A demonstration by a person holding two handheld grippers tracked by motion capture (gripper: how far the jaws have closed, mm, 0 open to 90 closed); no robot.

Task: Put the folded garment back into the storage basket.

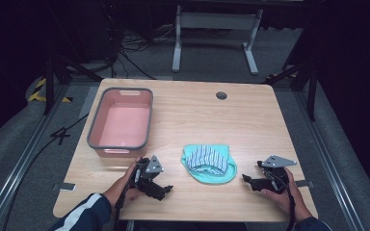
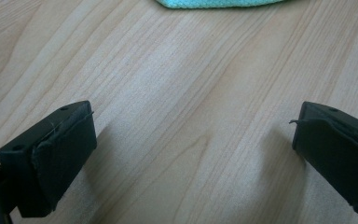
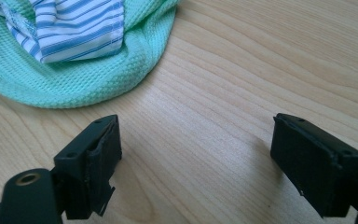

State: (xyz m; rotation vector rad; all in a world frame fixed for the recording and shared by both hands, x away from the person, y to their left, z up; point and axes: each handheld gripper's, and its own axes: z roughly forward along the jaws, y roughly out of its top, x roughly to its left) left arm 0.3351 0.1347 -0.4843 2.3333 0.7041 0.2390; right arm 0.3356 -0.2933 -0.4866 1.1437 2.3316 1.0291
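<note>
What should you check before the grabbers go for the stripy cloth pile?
1. Left gripper open with nothing between its jaws: ok.
2. Right gripper open with nothing between its jaws: ok.
3. Striped cloth lies on top of the green cloth, between the two grippers: ok.
4. Both grippers are apart from the cloths, bare table between them: ok.
5. Pink bin stands with its open side up, nothing seen inside: ok.
6. Whether the two cloths will lift together as one pile: cannot tell.
</note>
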